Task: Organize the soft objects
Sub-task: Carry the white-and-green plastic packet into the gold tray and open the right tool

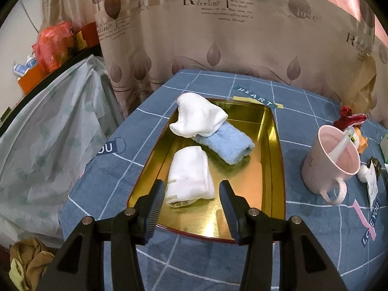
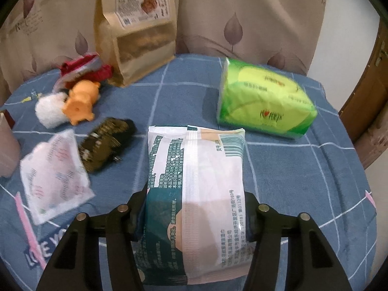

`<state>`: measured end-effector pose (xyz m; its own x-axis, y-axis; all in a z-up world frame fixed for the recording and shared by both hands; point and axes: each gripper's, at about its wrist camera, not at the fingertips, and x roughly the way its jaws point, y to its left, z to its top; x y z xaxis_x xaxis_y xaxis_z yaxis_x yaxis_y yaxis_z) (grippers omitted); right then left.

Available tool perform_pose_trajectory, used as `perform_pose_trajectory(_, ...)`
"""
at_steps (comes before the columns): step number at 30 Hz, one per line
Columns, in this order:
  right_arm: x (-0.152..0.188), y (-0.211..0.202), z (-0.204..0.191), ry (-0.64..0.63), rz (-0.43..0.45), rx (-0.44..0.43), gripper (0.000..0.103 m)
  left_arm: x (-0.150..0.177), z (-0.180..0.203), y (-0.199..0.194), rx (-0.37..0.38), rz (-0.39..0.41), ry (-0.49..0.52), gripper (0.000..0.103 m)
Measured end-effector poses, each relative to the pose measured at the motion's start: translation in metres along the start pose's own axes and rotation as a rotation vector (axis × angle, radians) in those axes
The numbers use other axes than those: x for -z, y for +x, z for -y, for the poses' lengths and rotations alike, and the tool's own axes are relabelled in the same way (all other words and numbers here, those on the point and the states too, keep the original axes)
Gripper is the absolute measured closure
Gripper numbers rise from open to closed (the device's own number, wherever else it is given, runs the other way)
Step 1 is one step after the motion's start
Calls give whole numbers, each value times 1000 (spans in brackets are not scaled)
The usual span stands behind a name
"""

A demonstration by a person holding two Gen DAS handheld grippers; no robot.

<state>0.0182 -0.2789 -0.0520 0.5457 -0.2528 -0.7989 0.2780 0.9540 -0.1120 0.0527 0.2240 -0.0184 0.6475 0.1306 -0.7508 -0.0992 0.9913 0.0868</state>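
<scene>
A gold tin tray (image 1: 271, 160) lies on the blue checked tablecloth. In it are a white rolled towel (image 1: 189, 177) at the near end, a light blue rolled towel (image 1: 225, 145) behind it, and a white cloth (image 1: 198, 116) draped over the tray's far left rim. My left gripper (image 1: 191, 194) is open, its fingers on either side of the near white towel, just above the tray. My right gripper (image 2: 196, 208) is shut on a white and teal soft pack of wipes (image 2: 196, 179), held above the tablecloth.
A pink mug with a spoon (image 1: 332, 167) stands right of the tray. In the right wrist view lie a green tissue pack (image 2: 264, 99), a small white sachet (image 2: 53, 177), a dark hair clip (image 2: 106, 143), an orange toy (image 2: 80, 104), a white pompom (image 2: 49, 111) and a brown paper bag (image 2: 135, 29). A curtain hangs behind.
</scene>
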Motion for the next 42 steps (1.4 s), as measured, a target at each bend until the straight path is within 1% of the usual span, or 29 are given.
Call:
perform_pose_trajectory(3,-5,-15,-8,1,23,0,49,1,-4,0,-2,0,-16,55)
perform_pose_trajectory(10,-27,-56,-45,-47,98,-55,49,1,-12,2,1,-5,-49,55)
perform_pose_trajectory(16,-43,-86,-93,-112,158,-143,49,1,-13,2,-3,-2,-55,55)
perform_pose_trajectory(25,-59,-118,-186,-245,200,-283,49,-1,-23,-1,-24,22,-95,55)
perform_pose_trajectory(29,-61,-125,-237,-318,199,-350,49,-1,-28,-1,-31,28,-111,55)
perform_pose_trajectory(33,-60,-123,-290,-380,185,-412,49,-1,-32,2,-31,17,-124,55)
perform_pose_trajectory(38,-56,-112,-347,-410,142,-459,49,-2,-38,1,-32,21,-148,55)
perform_pose_trajectory(42,-58,-100,-386,-408,100,-491,49,-2,-47,2,-38,24,-186,55)
